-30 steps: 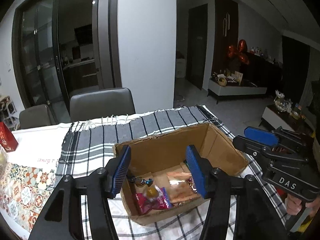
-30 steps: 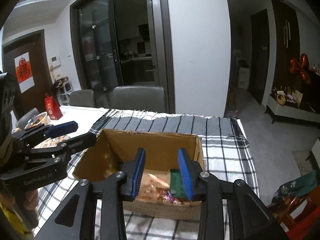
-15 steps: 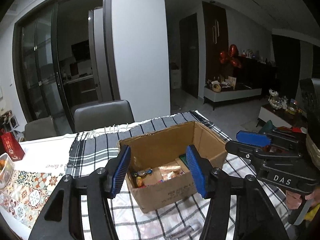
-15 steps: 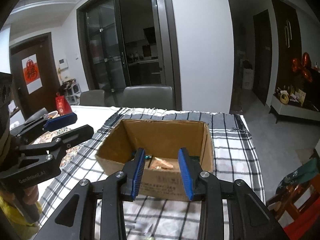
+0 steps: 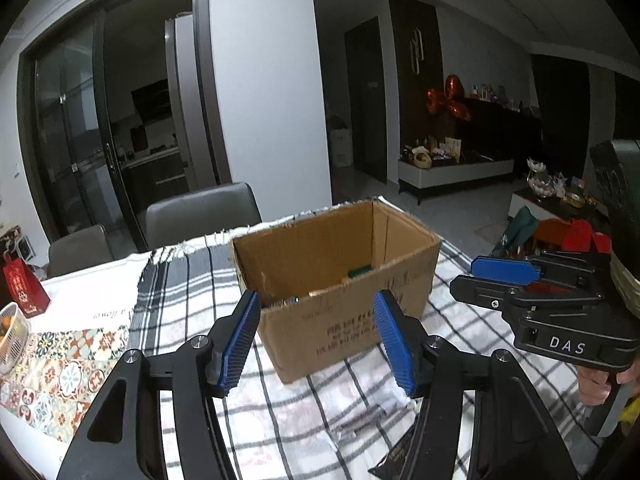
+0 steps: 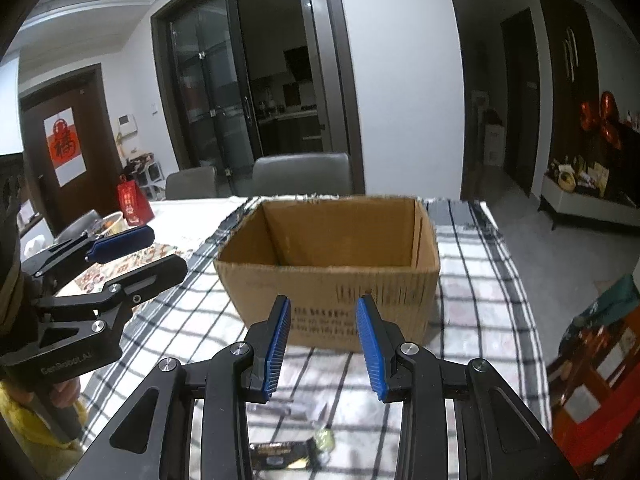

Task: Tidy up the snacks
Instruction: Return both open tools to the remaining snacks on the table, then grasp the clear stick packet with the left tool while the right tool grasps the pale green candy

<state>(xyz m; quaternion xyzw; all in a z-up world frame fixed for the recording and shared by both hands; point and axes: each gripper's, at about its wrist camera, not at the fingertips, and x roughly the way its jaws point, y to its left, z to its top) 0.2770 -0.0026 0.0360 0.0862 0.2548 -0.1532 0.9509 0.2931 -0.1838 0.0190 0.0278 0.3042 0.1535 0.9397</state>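
An open cardboard box stands on the checked tablecloth. Over its near wall I see only a green packet inside. My left gripper is open and empty, hovering short of the box's near left corner. My right gripper is open with a narrower gap and nothing in it, facing the box's printed front wall. Loose snacks lie on the cloth under the grippers: a dark wrapped bar, a small greenish candy and clear wrappers.
Two grey chairs stand behind the table. A red gift bag, a white basket and a patterned mat lie to the left. The table's right edge drops to the floor.
Both grippers have drawn back from above the box toward the near side of the table. The snacks inside are now mostly hidden behind the box's near wall, and loose snacks on the cloth have come into view.
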